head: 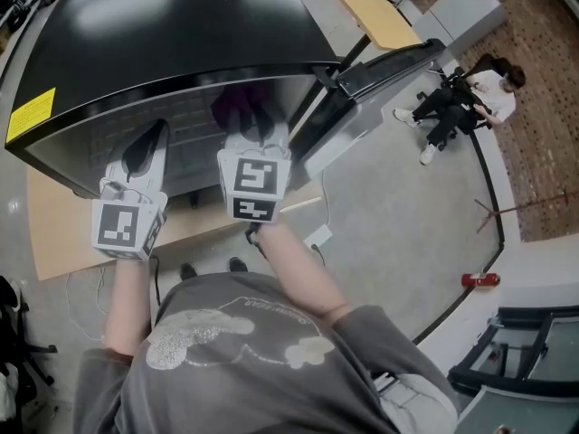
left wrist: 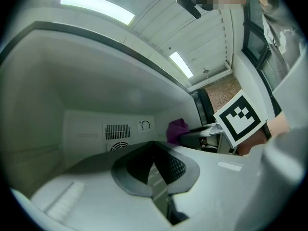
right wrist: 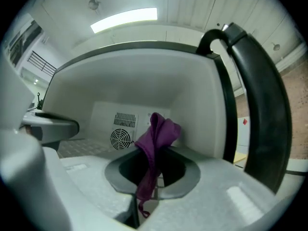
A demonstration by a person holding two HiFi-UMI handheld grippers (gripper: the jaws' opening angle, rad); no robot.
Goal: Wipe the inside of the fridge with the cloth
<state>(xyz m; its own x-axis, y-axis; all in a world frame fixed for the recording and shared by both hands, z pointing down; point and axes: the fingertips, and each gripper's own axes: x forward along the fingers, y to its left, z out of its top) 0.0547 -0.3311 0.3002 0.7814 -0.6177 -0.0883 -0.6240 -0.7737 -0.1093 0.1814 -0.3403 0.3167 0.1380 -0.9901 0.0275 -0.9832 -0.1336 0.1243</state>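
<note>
The fridge is black outside, with white inner walls, and its door stands open. Both grippers reach into it. My right gripper is shut on a purple cloth, which stands up above the jaws and hangs down between them. It is held in front of the back wall, near the round fan grille. The cloth also shows in the left gripper view, as does the right gripper's marker cube. My left gripper is to the left, shut with nothing in it, and does not touch the cloth.
A vent, fan and dial sit on the back wall. The open door with its black seal stands on the right. A person sits on the floor far right. A wooden board lies under the fridge.
</note>
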